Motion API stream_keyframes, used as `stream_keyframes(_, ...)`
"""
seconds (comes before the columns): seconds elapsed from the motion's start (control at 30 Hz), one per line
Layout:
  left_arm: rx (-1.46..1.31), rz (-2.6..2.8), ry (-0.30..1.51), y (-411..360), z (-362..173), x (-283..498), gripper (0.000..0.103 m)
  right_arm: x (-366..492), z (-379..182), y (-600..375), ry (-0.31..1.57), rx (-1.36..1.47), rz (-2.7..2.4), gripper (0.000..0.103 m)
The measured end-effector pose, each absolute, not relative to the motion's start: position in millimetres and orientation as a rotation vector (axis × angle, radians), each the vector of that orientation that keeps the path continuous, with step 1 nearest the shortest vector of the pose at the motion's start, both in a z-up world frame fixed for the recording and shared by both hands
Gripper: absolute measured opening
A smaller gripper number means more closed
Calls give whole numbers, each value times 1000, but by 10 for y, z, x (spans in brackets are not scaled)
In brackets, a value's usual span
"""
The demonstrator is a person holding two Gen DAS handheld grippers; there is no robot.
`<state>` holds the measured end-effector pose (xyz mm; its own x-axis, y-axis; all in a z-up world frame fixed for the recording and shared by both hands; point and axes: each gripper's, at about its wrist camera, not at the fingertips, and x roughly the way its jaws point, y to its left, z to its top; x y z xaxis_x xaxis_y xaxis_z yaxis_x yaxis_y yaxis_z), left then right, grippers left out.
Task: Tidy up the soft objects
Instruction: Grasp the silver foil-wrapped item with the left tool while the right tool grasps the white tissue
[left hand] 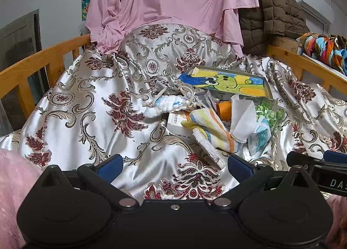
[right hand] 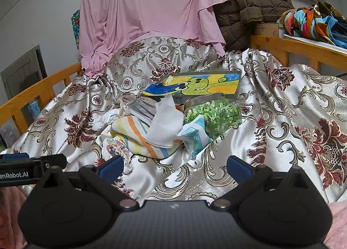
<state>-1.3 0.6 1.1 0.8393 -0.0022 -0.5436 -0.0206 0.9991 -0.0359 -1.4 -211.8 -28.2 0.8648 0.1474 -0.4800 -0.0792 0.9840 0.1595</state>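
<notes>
A pile of small things lies on a satin floral bedspread. In it are a striped towel, a white cloth, a white and blue knotted soft toy, a green fluffy bundle and a blue-printed packet. My left gripper is open and empty, in front of the pile. My right gripper is open and empty, just short of the striped towel.
A box with a green cartoon drawing lies behind the pile. A pink sheet and a brown quilted jacket hang at the back. Wooden bed rails run along both sides. Colourful fabric lies at the right.
</notes>
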Motion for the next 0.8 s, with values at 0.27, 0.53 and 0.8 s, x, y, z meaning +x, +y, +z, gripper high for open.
stream_keyframes(0.27, -63, -8, 608, 39, 45, 56, 102, -2, -280, -2121, 521, 128, 110, 103)
stream_keyframes(0.53, -37, -16, 650, 10, 101, 235, 102, 66, -252, -2133, 545, 118, 61, 103)
stream_keyframes(0.8, 30, -76, 714, -26, 211, 583, 102, 233, -225, -2061, 563, 46, 33, 103)
